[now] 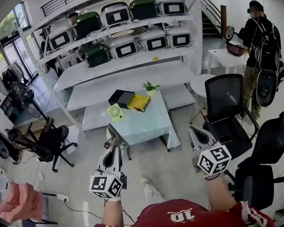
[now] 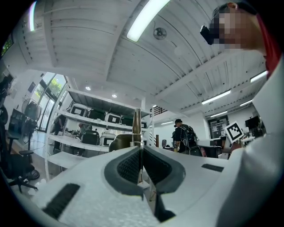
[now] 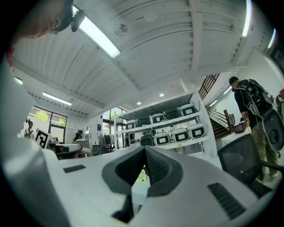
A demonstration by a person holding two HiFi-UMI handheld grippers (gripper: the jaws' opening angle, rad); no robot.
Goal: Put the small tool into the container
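A small table [image 1: 150,123] with a pale top stands ahead of me on the floor. On it are a light green container [image 1: 115,112], a black box [image 1: 121,97], a yellow item [image 1: 139,102] and a small plant [image 1: 151,88]. My left gripper [image 1: 113,146] is held short of the table, shut on a thin flat metal tool [image 1: 115,136]. In the left gripper view the tool [image 2: 136,126] stands up from between the closed pads. My right gripper [image 1: 196,133] hovers to the right at about the same height, its jaws shut with nothing in them. Below the jaws in the right gripper view the green container [image 3: 141,177] shows.
White shelving [image 1: 128,62] with several cases fills the wall behind the table. Black office chairs stand at the right [image 1: 225,104] [image 1: 274,144] and one at the left [image 1: 46,142]. A person with a backpack [image 1: 259,42] stands at the back right. A pink cloth [image 1: 19,201] lies at the left.
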